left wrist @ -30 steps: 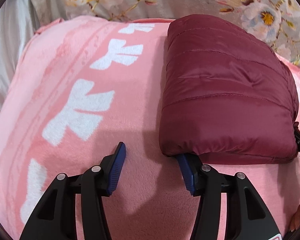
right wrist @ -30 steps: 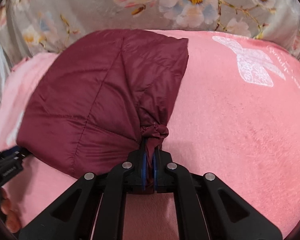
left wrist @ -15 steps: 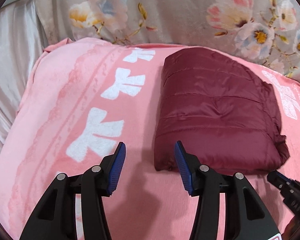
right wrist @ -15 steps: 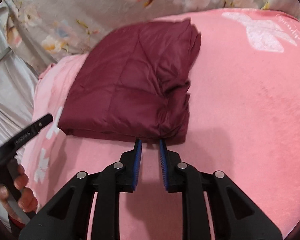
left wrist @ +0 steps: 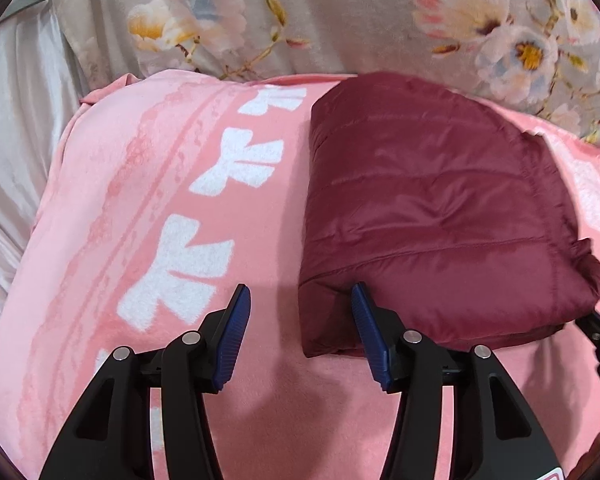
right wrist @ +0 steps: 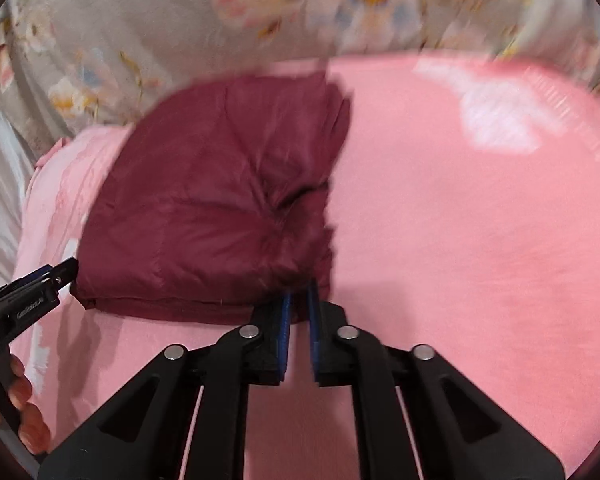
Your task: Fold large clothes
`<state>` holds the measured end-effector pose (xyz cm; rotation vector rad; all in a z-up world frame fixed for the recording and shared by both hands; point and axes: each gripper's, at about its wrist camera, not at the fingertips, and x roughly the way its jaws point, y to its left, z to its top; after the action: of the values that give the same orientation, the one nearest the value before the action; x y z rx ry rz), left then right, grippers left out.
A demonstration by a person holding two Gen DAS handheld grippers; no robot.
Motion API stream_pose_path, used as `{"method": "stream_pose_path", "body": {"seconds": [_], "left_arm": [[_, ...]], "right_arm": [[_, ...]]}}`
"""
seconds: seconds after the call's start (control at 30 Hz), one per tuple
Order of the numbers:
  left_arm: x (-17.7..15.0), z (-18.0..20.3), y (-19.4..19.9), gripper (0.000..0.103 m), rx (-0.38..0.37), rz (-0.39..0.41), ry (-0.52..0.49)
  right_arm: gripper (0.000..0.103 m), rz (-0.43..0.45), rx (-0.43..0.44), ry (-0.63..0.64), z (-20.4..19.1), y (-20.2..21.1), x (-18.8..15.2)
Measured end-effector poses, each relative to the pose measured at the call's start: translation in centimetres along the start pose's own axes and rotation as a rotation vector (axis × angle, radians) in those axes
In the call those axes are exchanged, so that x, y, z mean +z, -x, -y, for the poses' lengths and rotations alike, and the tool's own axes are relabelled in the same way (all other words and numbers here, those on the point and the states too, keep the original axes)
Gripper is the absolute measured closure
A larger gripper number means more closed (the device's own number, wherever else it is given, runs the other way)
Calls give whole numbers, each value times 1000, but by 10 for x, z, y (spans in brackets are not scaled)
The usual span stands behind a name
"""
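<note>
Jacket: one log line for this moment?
jacket: folded, on pink blanket | left gripper: open, at near corner | right gripper: jaws just closing at edge, grip unclear

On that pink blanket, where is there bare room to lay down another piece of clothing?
Two free patches on the pink blanket: the stretch with white bow prints, between the folded maroon jacket and the grey sheet; and the wide plain area on the jacket's other side. It is crowded at the jacket's near edge, by both sets of fingers.

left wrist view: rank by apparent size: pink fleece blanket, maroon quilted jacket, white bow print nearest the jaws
1. Pink fleece blanket, fills most of the frame.
2. Folded maroon quilted jacket.
3. White bow print, clearly smallest, though it lies nearer the camera than the other bows and looks bigger than they do.
</note>
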<state>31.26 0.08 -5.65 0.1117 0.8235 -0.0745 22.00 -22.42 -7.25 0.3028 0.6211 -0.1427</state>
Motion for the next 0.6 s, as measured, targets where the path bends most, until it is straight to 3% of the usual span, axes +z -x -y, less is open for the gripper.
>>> {"method": "stream_pose_path", "body": {"seconds": [0.17,0.37,0.6], "left_arm": [[11,9,-1,51,-33,1,30],[5,19,-25,49,-30,-18,39],[-5,24,-35,41,-8,13,12]], "right_arm": [[94,46,-4,32,-9,1,20],[96,-36,-30,44,-9,-45,11],[96,-55,-29,42,-6,-56,-3]]}}
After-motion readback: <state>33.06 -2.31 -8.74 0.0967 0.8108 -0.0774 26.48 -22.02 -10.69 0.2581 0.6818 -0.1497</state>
